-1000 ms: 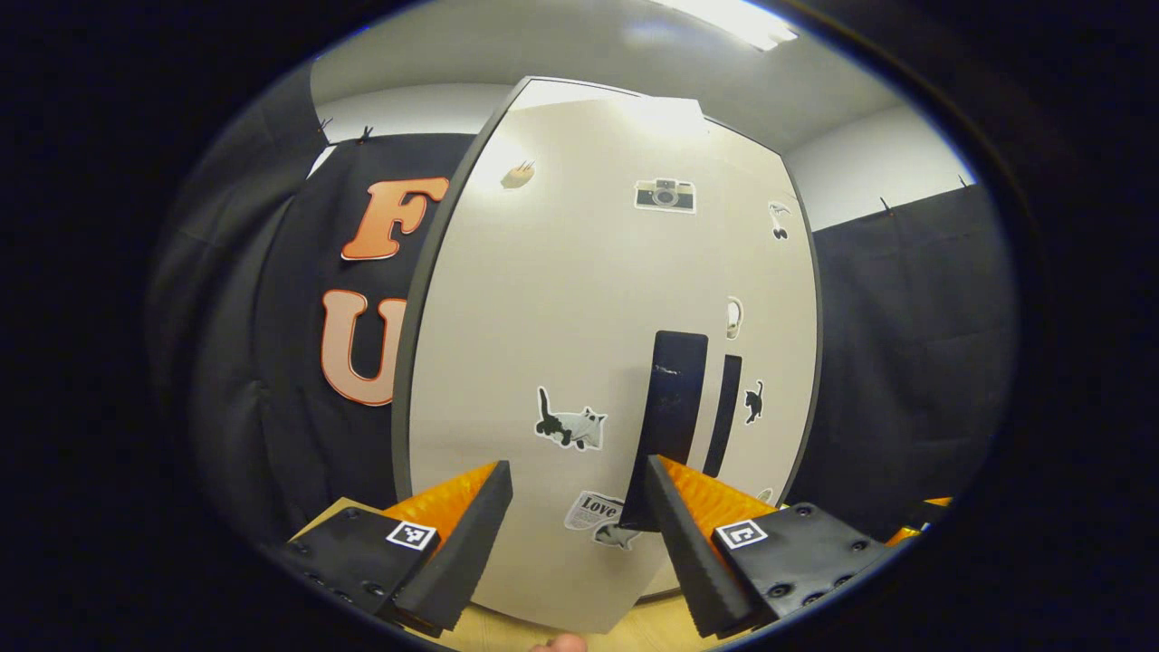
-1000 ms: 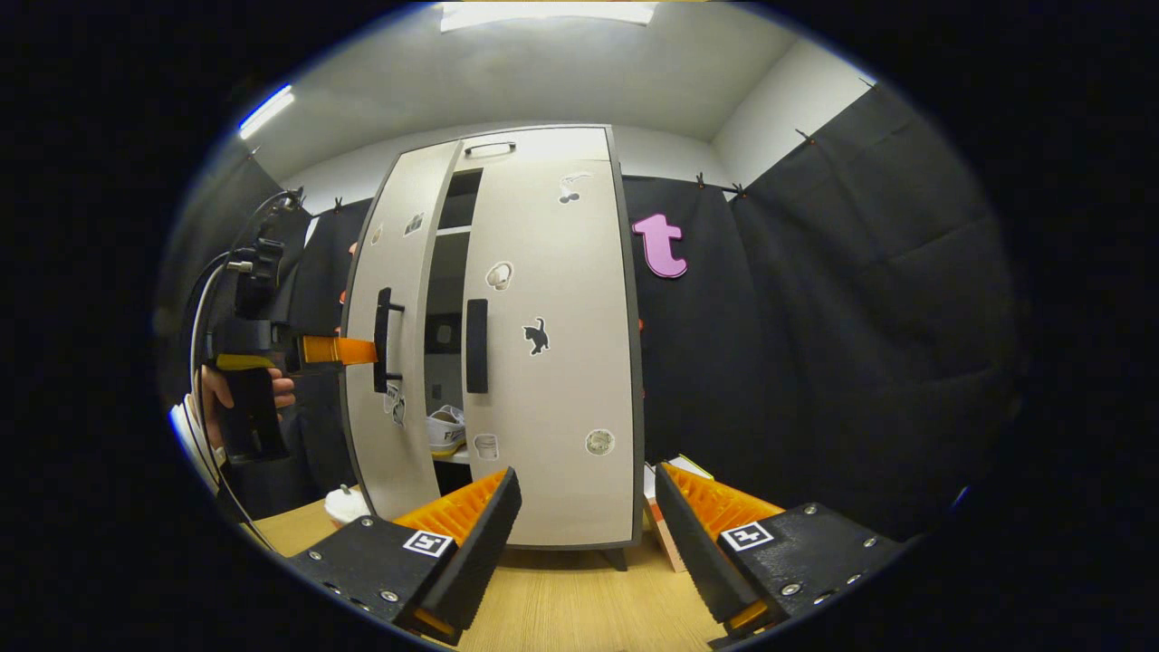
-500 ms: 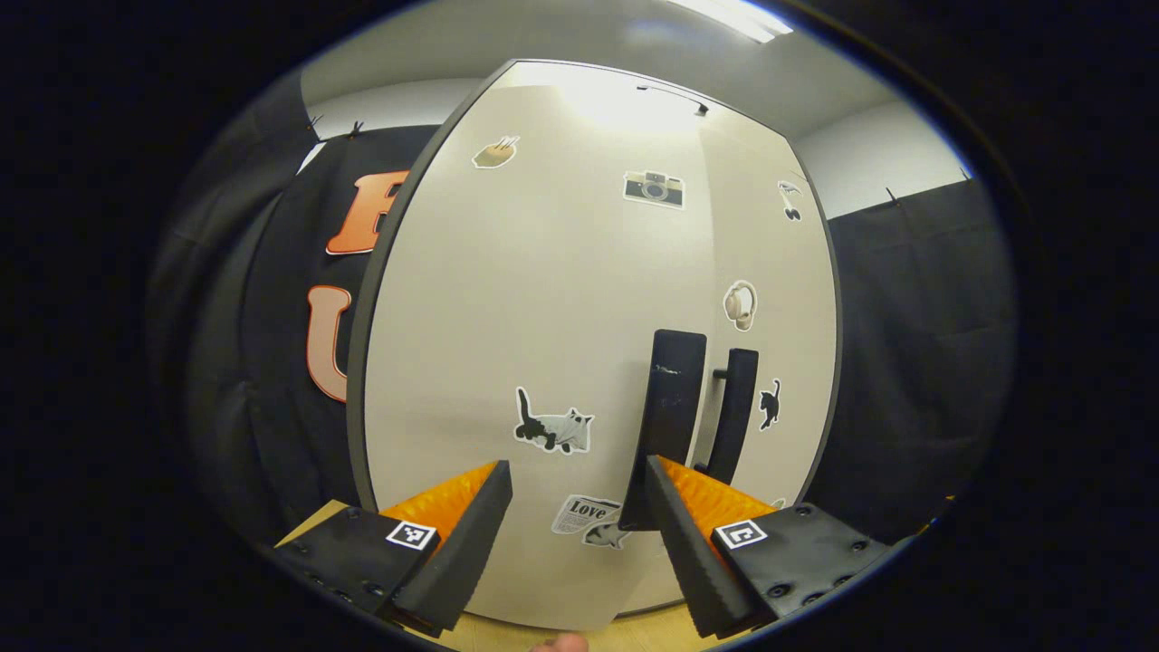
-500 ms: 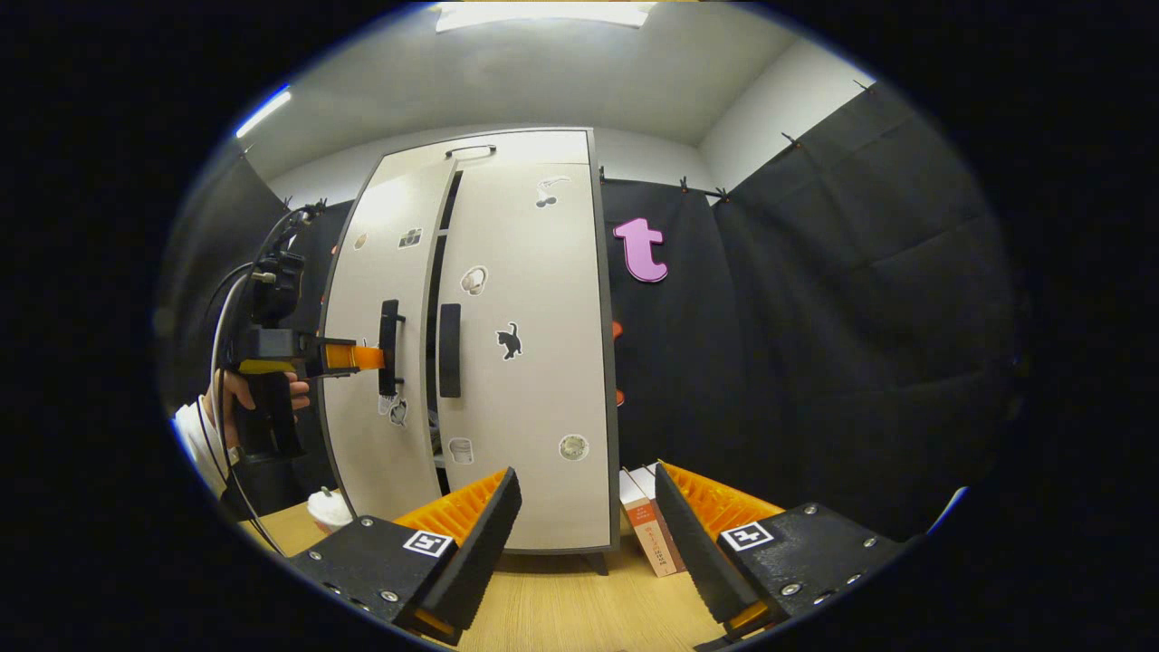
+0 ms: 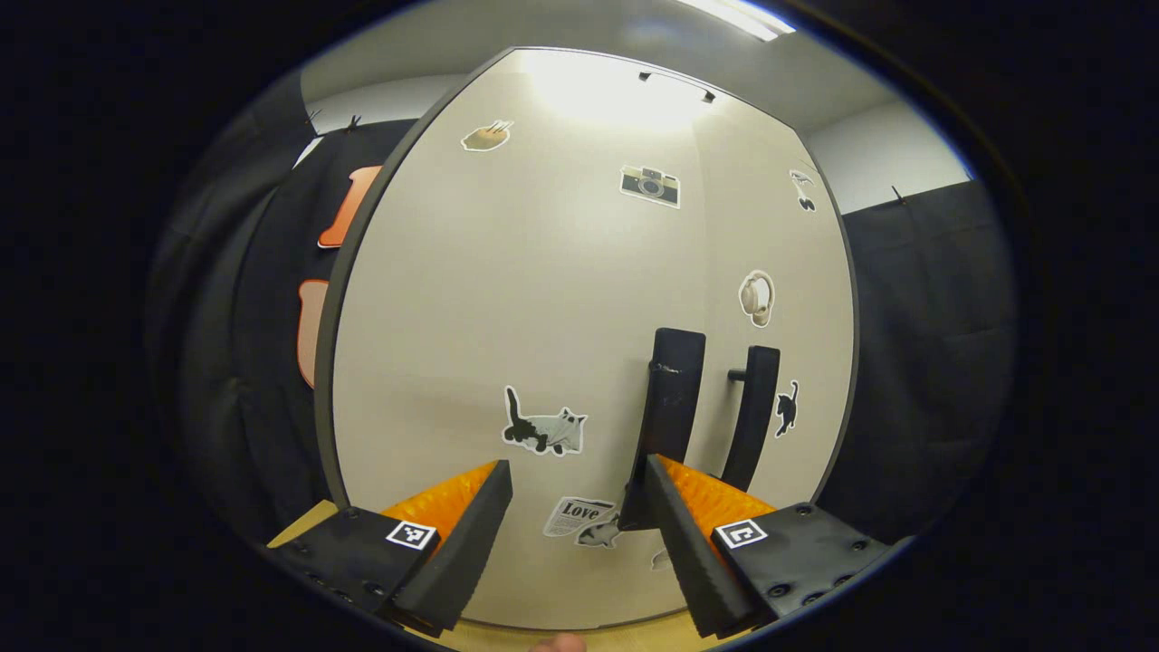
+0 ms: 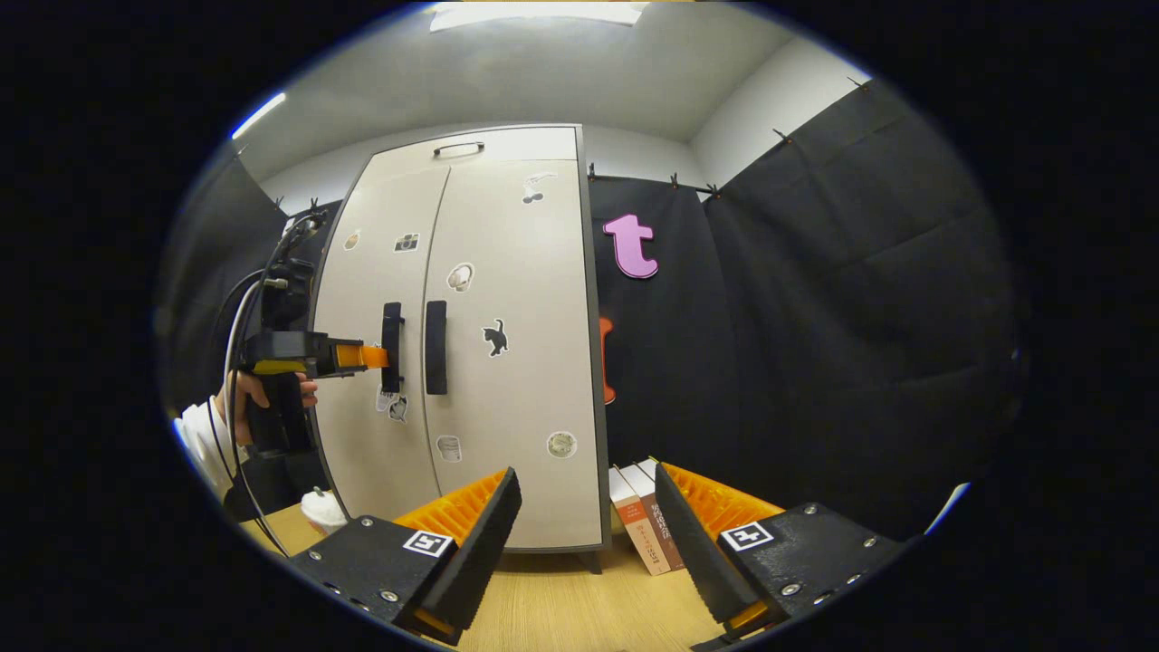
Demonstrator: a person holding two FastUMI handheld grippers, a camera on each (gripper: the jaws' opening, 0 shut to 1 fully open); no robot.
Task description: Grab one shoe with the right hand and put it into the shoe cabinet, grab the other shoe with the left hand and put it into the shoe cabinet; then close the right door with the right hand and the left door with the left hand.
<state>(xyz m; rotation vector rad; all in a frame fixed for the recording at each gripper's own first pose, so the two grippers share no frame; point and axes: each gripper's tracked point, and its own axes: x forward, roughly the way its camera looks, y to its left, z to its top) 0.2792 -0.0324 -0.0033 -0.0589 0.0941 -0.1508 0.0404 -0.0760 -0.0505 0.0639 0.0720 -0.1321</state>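
Jaws parted on both the left gripper (image 5: 575,534) and right gripper (image 6: 584,534), shoe cabinet (image 6: 471,362) doors apparently flush shut, shoes presumably inside, left tips at left handle (image 5: 668,407), task seemingly finished.

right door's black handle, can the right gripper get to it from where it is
Probably yes: the open right gripper faces the pale cabinet's right door, with only bare wooden tabletop before its black bar handle.
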